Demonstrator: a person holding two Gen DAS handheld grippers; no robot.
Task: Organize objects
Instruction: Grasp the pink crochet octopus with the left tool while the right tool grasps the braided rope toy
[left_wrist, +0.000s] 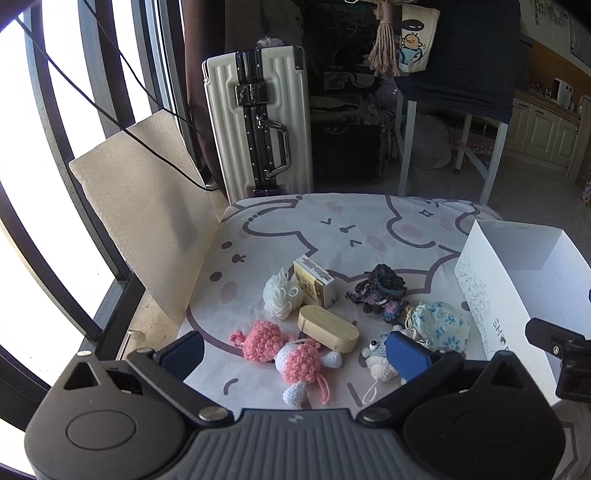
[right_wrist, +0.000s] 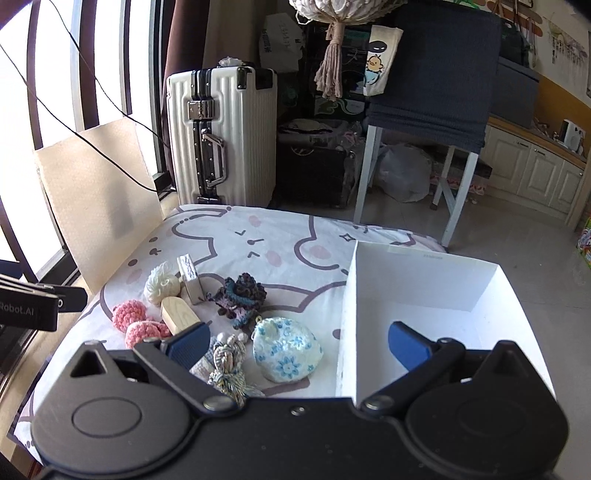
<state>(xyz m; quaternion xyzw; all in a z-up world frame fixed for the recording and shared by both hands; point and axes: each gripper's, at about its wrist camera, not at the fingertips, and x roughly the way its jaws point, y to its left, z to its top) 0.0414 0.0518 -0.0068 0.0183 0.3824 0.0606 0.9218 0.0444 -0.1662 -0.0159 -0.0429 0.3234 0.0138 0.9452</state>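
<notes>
The pink crochet doll (left_wrist: 291, 354) is seen just ahead of the wide-spread, empty left gripper (left_wrist: 295, 354), lengthwise along its fingers; the white box (right_wrist: 424, 295) is faced by the equally spread right gripper (right_wrist: 299, 343)

Two close wrist views angled down over the same cartoon-print cloth (left_wrist: 332, 236), suitcase (right_wrist: 221, 136) behind

Left fingers (left_wrist: 406, 354) perhaps hide grey crochet toy (left_wrist: 378, 360).

Lived-in home, room by a window.
Cartoon-print bedsheet (right_wrist: 280, 236), white suitcase (right_wrist: 221, 136) against dark curtain (right_wrist: 184, 44), cream kitchen cabinets (right_wrist: 532, 166) beyond, tote bag (right_wrist: 380, 59) hanging.
</notes>
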